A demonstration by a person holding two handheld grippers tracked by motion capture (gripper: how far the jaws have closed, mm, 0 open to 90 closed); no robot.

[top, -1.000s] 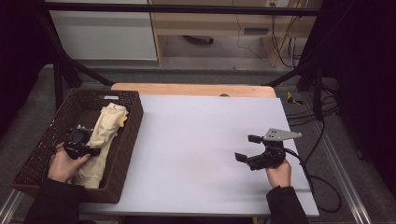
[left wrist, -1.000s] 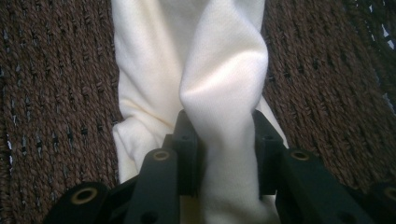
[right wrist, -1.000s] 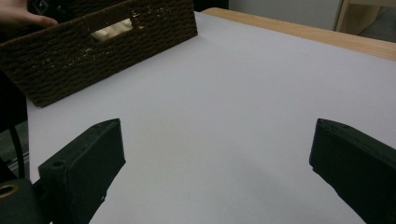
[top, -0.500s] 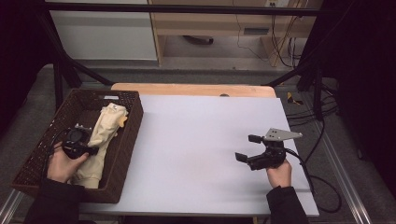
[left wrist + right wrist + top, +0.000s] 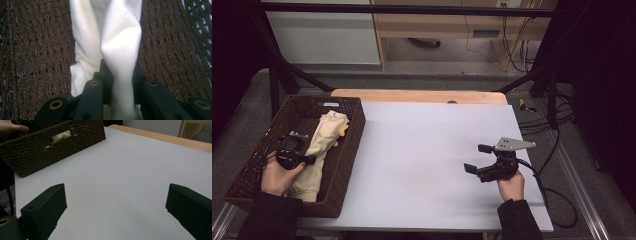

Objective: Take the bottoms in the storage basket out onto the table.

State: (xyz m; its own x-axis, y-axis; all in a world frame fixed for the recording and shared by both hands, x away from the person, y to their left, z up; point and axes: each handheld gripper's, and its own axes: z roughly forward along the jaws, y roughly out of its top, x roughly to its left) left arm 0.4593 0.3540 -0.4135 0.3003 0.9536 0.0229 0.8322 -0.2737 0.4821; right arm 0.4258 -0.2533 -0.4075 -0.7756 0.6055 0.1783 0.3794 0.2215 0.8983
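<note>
Nearest the person, the left hand [image 5: 277,175] reaches into the dark brown woven basket [image 5: 347,150] at the table's left edge, carrying the left gripper [image 5: 307,160]. Its jaws are pinched tight on a raised fold of the cream cloth [image 5: 120,50]; in the left gripper view the fabric rises between the black jaws as a soft twisted ridge, smooth and fine-woven, with the basket's weave dark on both sides. From above, the cloth [image 5: 319,145] lies lengthwise in the basket as a long, rumpled bundle, pale yellowish-cream.

Across on the right, the right hand [image 5: 511,184] holds the right gripper [image 5: 478,159] low over the bare white table top [image 5: 422,150], its jaws spread wide with nothing between them.

Farther off, a pale wooden strip [image 5: 417,96] runs along the table's far edge.
</note>
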